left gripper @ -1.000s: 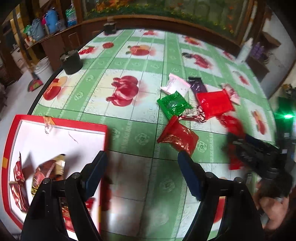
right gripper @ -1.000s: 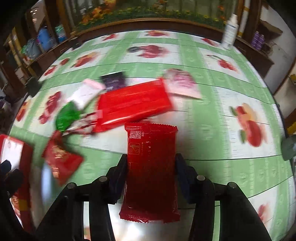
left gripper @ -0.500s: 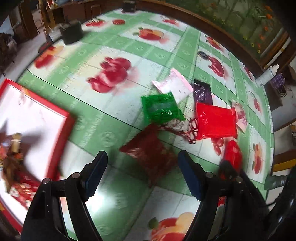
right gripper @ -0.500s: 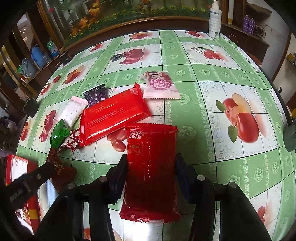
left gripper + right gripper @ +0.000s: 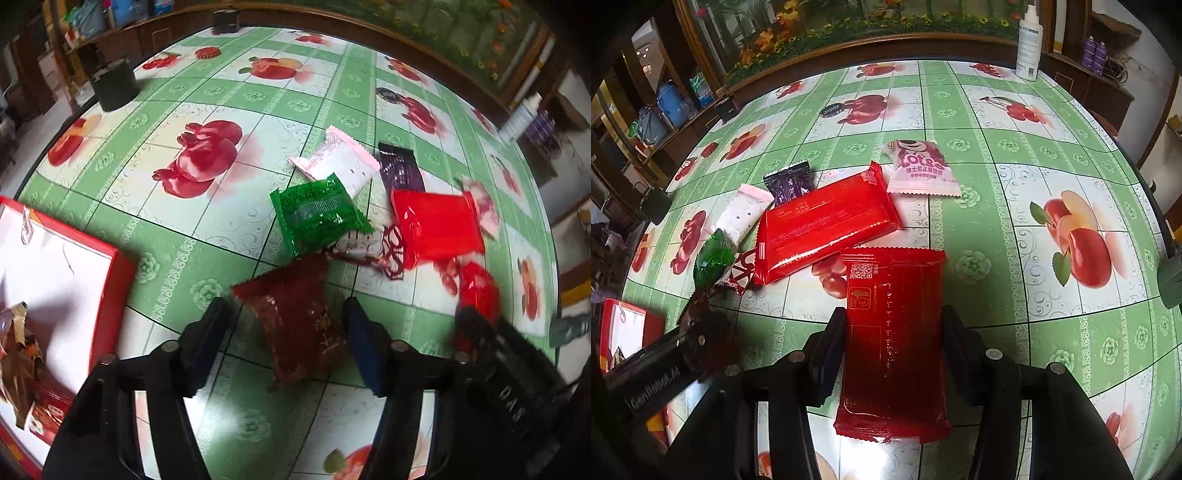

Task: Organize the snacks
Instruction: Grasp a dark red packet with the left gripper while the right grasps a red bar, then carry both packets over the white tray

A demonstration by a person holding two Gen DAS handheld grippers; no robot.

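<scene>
Left gripper (image 5: pixel 286 343), low centre of frame, had just been narrowing around the dark red foil snack packet (image 5: pixel 295 317), pads not yet pressing, so I judged pickup imminent; right gripper (image 5: pixel 892 350) clamped a glossy red wrapper (image 5: pixel 894 339).

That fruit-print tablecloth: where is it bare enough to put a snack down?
Bare cloth lies between the red box and the green packet, and right of the pink bear packet towards the spray bottle. The middle is crowded: packets overlap around the big red packet.
</scene>
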